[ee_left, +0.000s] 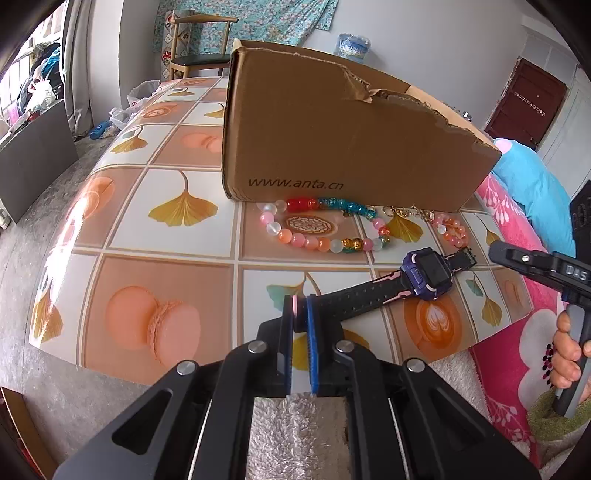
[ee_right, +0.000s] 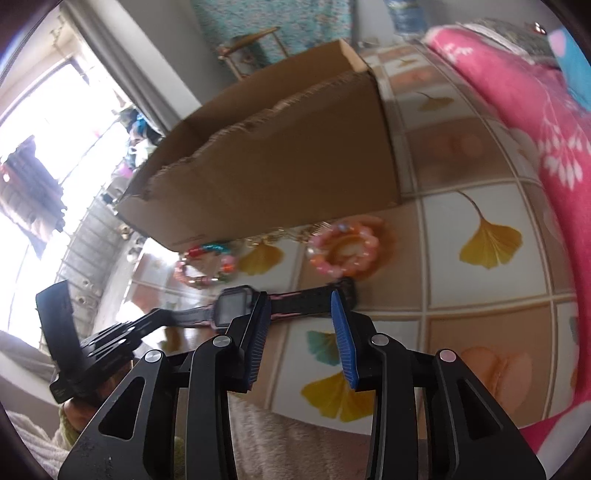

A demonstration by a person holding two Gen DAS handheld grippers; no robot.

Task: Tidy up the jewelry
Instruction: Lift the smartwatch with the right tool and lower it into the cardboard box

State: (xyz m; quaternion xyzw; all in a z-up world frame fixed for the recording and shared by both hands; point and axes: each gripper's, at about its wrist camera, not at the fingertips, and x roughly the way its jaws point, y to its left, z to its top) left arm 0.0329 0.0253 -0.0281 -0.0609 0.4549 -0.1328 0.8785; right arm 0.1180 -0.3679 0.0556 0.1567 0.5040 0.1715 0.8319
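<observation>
My left gripper [ee_left: 301, 314] clamps the watch [ee_left: 428, 273] strap's near end, right gripper [ee_right: 301, 321] parted, empty, bead bracelets [ee_left: 325, 225] beyond, by the box [ee_left: 343, 140].

I'm in a lived-in room at home, a bedroom by the look of it: a pink flowered blanket [ee_left: 517, 332] lies beside my tiled-pattern table cover [ee_left: 166, 229], with a wooden chair [ee_left: 199, 40] at the far wall. There's a floral cloth [ee_left: 258, 18] hanging there, a dark red door [ee_left: 524, 103], and clothes heaped by the bright window [ee_left: 37, 77].
</observation>
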